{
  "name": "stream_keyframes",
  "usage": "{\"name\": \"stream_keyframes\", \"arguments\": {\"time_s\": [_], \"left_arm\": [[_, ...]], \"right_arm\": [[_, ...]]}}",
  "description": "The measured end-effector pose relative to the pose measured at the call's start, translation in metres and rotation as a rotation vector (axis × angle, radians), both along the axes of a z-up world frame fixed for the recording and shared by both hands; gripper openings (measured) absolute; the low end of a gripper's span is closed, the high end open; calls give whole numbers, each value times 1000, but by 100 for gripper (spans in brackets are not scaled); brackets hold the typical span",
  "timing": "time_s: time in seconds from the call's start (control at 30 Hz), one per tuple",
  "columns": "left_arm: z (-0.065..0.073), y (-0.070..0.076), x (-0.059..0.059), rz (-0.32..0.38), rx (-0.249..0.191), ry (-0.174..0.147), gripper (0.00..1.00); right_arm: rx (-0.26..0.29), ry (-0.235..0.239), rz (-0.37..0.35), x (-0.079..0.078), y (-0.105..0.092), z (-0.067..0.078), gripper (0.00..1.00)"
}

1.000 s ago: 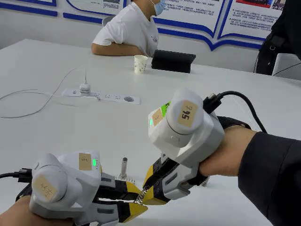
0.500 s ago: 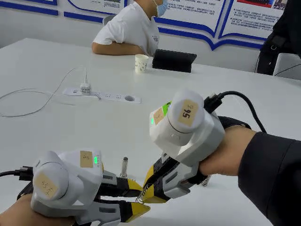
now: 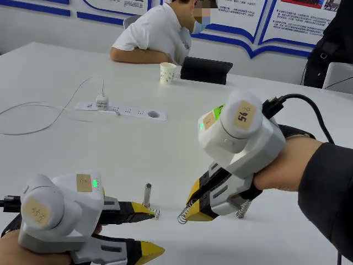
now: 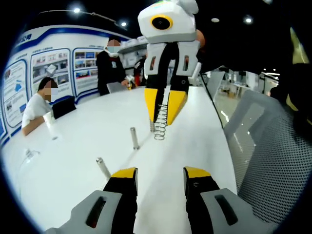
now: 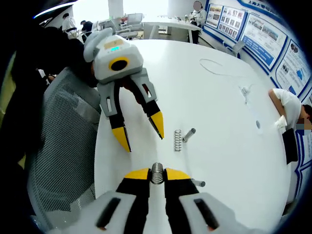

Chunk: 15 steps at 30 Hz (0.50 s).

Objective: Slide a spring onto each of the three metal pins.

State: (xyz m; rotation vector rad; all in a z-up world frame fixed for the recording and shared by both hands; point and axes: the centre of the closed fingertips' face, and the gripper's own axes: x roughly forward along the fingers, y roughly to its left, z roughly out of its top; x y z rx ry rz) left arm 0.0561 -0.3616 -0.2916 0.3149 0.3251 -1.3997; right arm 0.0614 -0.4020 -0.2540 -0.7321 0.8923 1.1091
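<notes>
My right fingers [image 5: 139,176] pinch a spring [image 5: 156,173], its end free to meet a pin [image 4: 133,138] near the surface's [image 3: 138,149] front edge; my left fingers [image 4: 124,174] gape empty.

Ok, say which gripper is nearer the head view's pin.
Left. The left gripper has one jaw tip beside the pin; the right gripper, holding a spring, hangs further right.

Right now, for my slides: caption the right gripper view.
Right tool shut on a spring, open left tool opposite.

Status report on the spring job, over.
Left claw open, empty. Right claw shut on spring. Pin bare, nothing in the way.
</notes>
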Motion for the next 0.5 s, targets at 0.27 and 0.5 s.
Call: {"name": "stream_keyframes", "arguments": {"time_s": [0.27, 0.5], "left_arm": [[-1, 19, 13, 93, -7, 13, 49], [-5, 29, 17, 145, -14, 32, 56]], "right_arm": [[-24, -30, -59, 20, -28, 13, 12], [-66, -51, -113, 44, -49, 14, 12]]}}
